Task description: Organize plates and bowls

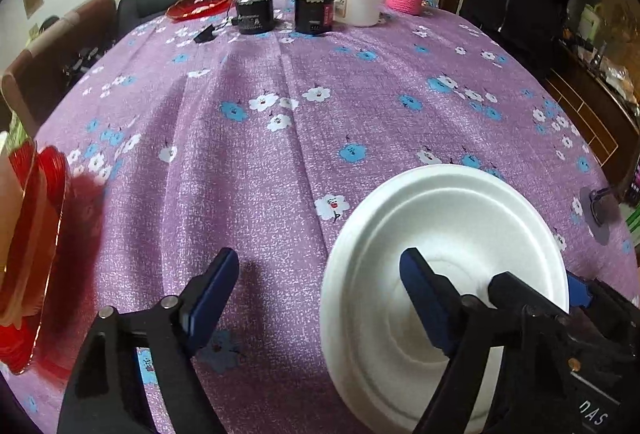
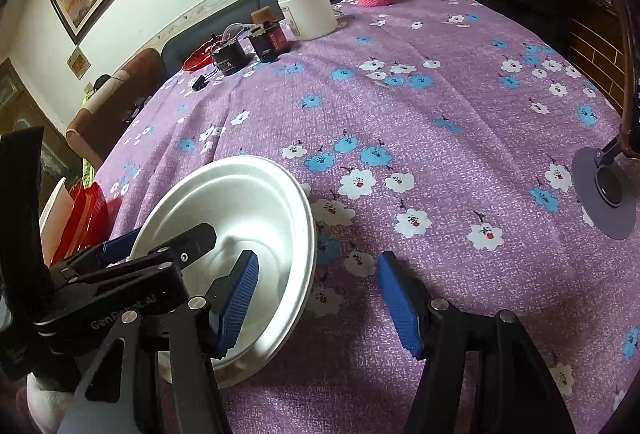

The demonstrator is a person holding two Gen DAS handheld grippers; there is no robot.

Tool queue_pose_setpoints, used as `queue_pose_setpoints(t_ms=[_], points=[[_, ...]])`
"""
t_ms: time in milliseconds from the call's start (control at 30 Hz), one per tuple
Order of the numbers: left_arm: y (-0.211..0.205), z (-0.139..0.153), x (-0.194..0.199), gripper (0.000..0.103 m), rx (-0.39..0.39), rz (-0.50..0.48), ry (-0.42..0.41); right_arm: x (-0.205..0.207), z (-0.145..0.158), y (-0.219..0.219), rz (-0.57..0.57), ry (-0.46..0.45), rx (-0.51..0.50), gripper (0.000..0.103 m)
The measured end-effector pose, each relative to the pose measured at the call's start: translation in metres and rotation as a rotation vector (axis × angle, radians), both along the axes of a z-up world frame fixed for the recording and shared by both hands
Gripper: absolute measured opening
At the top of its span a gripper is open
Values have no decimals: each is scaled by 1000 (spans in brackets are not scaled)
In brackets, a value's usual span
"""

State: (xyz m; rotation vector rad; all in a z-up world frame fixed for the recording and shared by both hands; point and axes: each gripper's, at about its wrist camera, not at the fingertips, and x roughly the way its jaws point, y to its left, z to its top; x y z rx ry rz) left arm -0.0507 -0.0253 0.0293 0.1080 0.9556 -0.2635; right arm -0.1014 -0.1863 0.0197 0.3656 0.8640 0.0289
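Left wrist: both hand-held grippers [image 1: 316, 298] gape over white plate [image 1: 440, 234].

My right claw [image 2: 318, 298] hangs open over the bench [image 2: 440, 138], its left finger above the white plate [image 2: 240, 202]; my left claw [image 2: 160, 242] reaches across the plate's left rim.

Matt foam, woven cloth, glossy red plastic

The white plate [image 1: 432, 234] under the left tool [image 1: 320, 298] looks like matt, smooth moulded foam; the worktop cloth [image 1: 320, 94] ahead is woven, speckled fabric with creases. Left of that tool, the red dishes [image 1: 36, 234] shine, glossy and ribbed. The right tool [image 2: 318, 298] has ridged blue pads [image 2: 398, 306] on matt black arms.
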Motion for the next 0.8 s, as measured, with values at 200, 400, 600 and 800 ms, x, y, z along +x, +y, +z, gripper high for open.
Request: queue_pose_setpoints(t_ms=[200, 400, 600, 800], points=[[-4, 2, -4, 69, 29, -13, -26, 1, 0, 3, 9, -6, -12, 66], [-5, 2, -4, 69, 39, -10, -37, 0, -1, 3, 11, -9, -19, 65], [-7, 2, -6, 68, 44, -15, -47, 3, -2, 4, 14, -8, -25, 59], [-7, 1, -5, 68, 42, -14, -39, 3, -2, 5, 15, -8, -26, 58]])
